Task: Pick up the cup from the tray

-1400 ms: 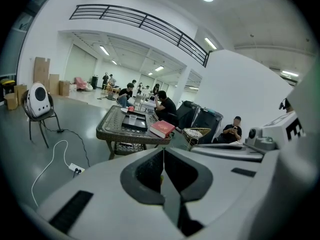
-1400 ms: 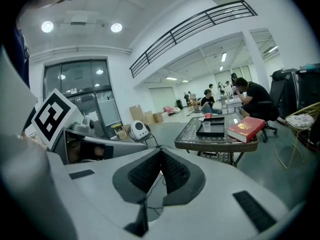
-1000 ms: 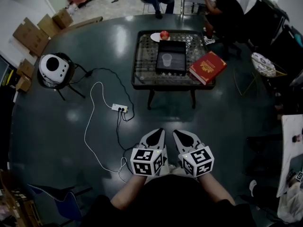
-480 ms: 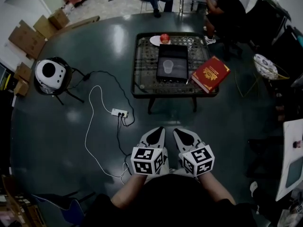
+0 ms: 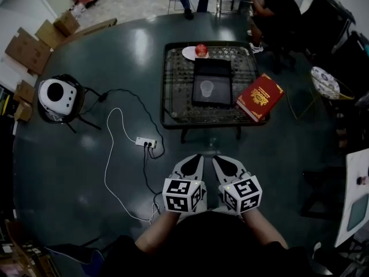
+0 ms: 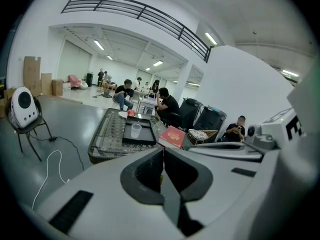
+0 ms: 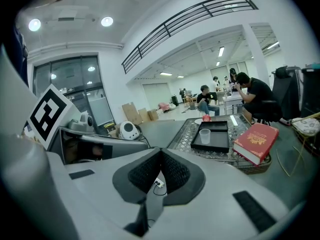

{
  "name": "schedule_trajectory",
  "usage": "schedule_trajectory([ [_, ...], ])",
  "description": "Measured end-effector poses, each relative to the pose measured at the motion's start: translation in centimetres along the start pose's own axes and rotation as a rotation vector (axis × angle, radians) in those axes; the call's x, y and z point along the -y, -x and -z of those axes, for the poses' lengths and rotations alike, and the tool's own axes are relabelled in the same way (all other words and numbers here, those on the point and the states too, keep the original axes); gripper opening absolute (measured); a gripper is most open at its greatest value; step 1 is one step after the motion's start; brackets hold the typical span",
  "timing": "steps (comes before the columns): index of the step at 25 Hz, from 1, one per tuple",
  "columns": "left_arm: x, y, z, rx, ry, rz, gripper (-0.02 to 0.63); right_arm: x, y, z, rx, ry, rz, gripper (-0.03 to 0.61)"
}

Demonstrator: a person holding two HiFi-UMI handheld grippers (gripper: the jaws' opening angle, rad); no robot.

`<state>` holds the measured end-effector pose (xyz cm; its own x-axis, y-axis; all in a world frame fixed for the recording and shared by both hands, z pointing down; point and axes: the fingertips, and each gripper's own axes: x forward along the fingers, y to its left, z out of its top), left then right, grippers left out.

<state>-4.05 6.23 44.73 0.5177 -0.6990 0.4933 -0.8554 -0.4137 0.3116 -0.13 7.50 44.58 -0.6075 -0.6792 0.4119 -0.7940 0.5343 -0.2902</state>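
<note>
At the far left a white round appliance (image 5: 56, 93) sits on a dark stand. From it a black cord and a white cable (image 5: 110, 154) run across the floor to a power strip (image 5: 145, 142), which lies between us and the table (image 5: 170, 113). Our left gripper (image 5: 195, 159) is held low in front of us, its jaws pressed together with nothing between them. The cup (image 5: 206, 88) stands upright in the near half of the black tray (image 5: 213, 67), on the middle of the table and well apart from both grippers. An apple (image 5: 200, 50) on a plate lies just beyond the tray. Our right gripper (image 5: 219, 161) hangs just beside the left one, its pads also meeting at the tips and holding nothing. A red book (image 5: 260, 96) lies to the right of the tray, one corner over the table's edge. We judge that the approach is the step in hand, with the reach not yet begun. To do it well, we should step in past the cable and strip without catching them and spread one gripper's jaws before we arrive. We should then come in level over the tray's low wall and set one pad on each side of the cup. The cup looks thin and clear, so a soft squeeze and a straight lift seem wise, keeping away from the book.
</note>
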Motion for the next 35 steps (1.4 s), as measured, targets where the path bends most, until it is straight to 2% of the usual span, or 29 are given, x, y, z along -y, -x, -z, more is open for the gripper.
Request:
schedule_trajectory([
  [19,-6.7,-5.1,-5.5,-0.021,-0.019,0.008,0.015,2.4,-8.7,-4.8,-0.003,-0.014,0.002,0.010],
  [35,-11.0,-8.3,-7.9,-0.047,-0.047,0.058,0.015,3.8,-13.9,-6.6,0.000,-0.046,0.063,0.011],
])
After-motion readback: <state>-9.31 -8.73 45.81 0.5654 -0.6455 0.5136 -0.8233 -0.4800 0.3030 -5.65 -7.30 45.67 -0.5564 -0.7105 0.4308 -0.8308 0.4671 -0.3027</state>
